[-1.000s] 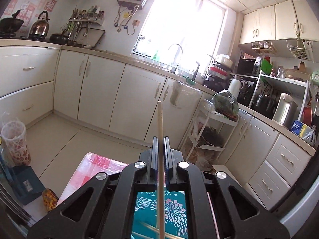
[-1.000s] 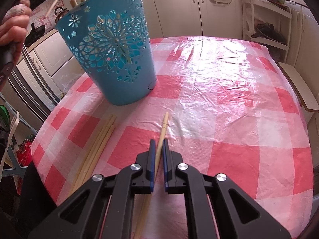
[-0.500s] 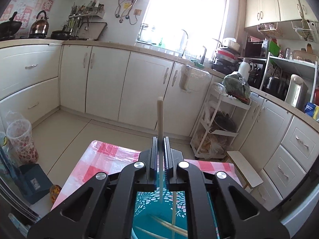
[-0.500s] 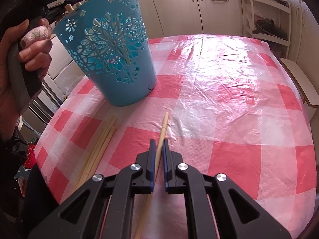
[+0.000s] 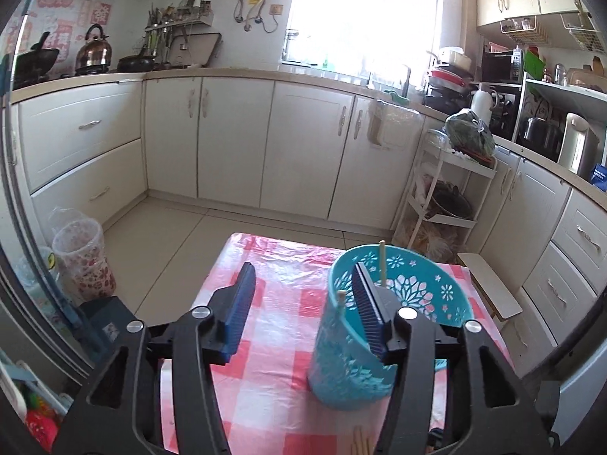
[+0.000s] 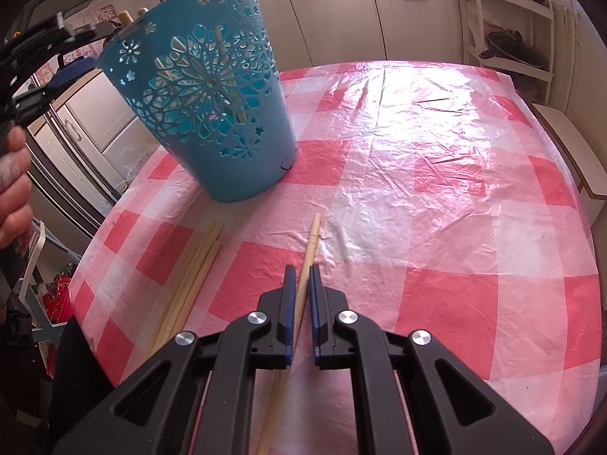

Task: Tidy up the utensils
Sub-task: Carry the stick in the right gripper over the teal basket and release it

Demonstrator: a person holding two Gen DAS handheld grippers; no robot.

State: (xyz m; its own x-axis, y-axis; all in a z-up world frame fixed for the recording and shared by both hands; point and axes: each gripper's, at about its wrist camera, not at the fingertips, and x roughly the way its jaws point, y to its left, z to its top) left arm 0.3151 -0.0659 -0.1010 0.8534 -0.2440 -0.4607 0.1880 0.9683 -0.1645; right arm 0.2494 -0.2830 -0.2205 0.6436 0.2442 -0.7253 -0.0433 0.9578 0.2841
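A blue cut-out basket (image 5: pixel 353 364) stands on the red-and-white checked table (image 5: pixel 273 398), with two chopsticks (image 5: pixel 382 261) upright inside it. My left gripper (image 5: pixel 303 269) hovers at the basket's near rim; its jaws are opening and nothing is between them. In the right wrist view the basket (image 6: pixel 205 102) is at the far left. My right gripper (image 6: pixel 299 271) is low over the cloth, shut on a single chopstick (image 6: pixel 311 242) that lies pointing away. Several loose chopsticks (image 6: pixel 193 265) lie to its left.
A person's hand (image 6: pixel 13 189) holds the left tool at the table's left edge. Beyond the table's far edge are the tiled floor, white cabinets, a white wire rack (image 5: pixel 444 197), a wooden stool (image 5: pixel 489 284) and a bagged bin (image 5: pixel 81 258).
The left gripper let go of its chopstick, which now stands in the basket, then opened and dropped toward the basket's rim. The right gripper kept still, shut on its chopstick.
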